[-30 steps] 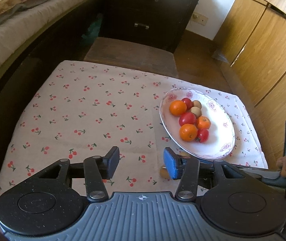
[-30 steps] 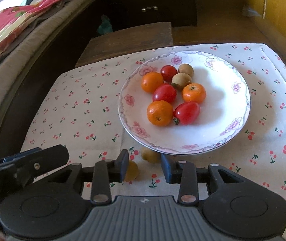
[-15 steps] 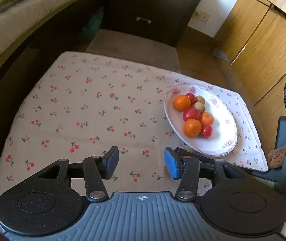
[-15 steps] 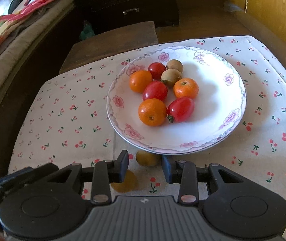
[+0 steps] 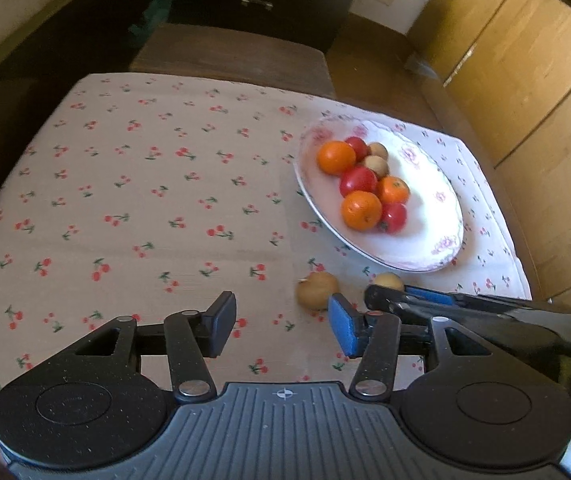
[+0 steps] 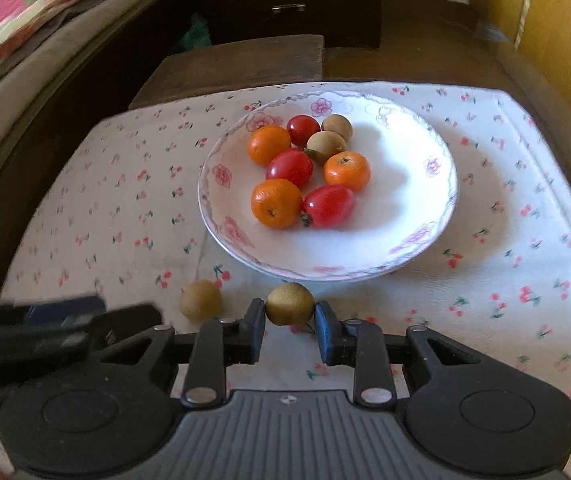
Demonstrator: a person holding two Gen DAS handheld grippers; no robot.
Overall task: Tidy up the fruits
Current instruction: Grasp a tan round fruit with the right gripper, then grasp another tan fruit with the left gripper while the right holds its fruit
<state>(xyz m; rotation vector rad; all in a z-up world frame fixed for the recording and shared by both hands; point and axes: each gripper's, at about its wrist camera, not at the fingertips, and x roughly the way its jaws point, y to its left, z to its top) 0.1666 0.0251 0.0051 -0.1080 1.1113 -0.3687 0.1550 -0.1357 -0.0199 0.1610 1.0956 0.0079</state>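
Observation:
A white flowered plate (image 6: pixel 405 216) holds several fruits: oranges (image 6: pixel 276 203), red tomatoes (image 6: pixel 328 205) and brown round fruits (image 6: pixel 326 146). Two brown fruits lie on the cloth in front of the plate. My right gripper (image 6: pixel 290 316) is shut on one brown fruit (image 6: pixel 289 304), just short of the plate's near rim. The other brown fruit (image 6: pixel 200 299) lies to its left. In the left wrist view, my left gripper (image 5: pixel 281 320) is open and empty, with that loose fruit (image 5: pixel 317 290) just beyond its right finger. The plate (image 5: pixel 425 208) is at the right.
The table has a cherry-print cloth (image 5: pixel 145 200). A wooden stool (image 6: pixel 241 64) stands behind it, then a dark drawer cabinet (image 6: pixel 289 4). A bed (image 6: pixel 25 52) is at the left, wooden cupboards (image 5: pixel 525 80) at the right.
My right gripper has moved forward and closed on the brown fruit nearest the plate. My left gripper has drawn back and turned, so both loose fruits now show beyond it.

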